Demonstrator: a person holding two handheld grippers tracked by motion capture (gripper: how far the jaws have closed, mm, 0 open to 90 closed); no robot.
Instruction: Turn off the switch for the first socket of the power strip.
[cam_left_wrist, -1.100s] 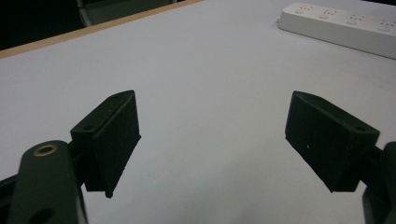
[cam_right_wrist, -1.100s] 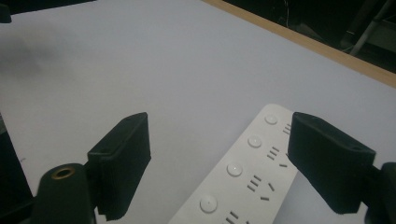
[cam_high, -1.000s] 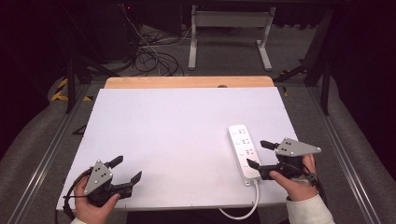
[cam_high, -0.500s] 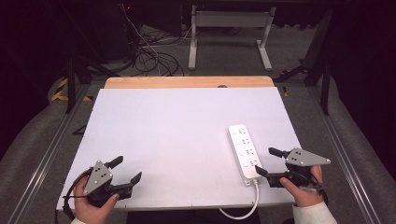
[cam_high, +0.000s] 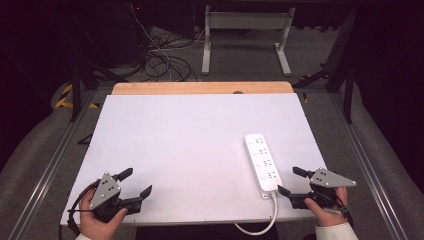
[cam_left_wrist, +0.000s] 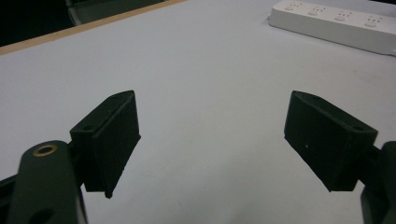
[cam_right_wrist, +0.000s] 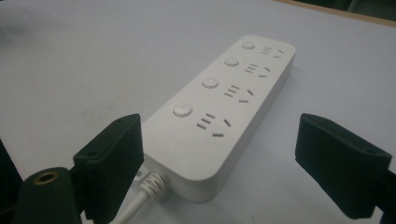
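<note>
High view: lying flat on the right half of the white bench (cam_high: 190, 150), a white power strip (cam_high: 262, 161), long axis running away from the near edge, cable end nearest. Trailing off that end and looping over the near bench edge, a white cable (cam_high: 267, 220). Hovering just beside the strip's cable end at the near right corner, the right tool (cam_high: 290, 181), jaws standing wide apart with nothing between them, held in the right hand (cam_high: 327, 210). Sitting at the near left corner, well apart from the strip, the left tool (cam_high: 135, 183), jaws likewise spread wide and gripping nothing, held in the left hand (cam_high: 100, 220). Showing beyond the white sheet at the far side, a strip of bare wood edge (cam_high: 200, 88). Lying on the floor past the bench, a tangle of dark cables (cam_high: 162, 57) near a white metal frame (cam_high: 245, 35).

Left gripper view: rising from the bottom, two black jaws spread wide over bare white bench (cam_left_wrist: 210, 70). Lying at the upper right, far off, the power strip (cam_left_wrist: 336, 23).

Right gripper view: lying straight ahead, the power strip (cam_right_wrist: 224, 112), four round buttons in a row beside four socket groups. Standing wide, the two black jaws, the left one just beside the strip's near corner where the cable (cam_right_wrist: 140, 196) leaves, the right one apart from it; touching or not, impossible to tell.
</note>
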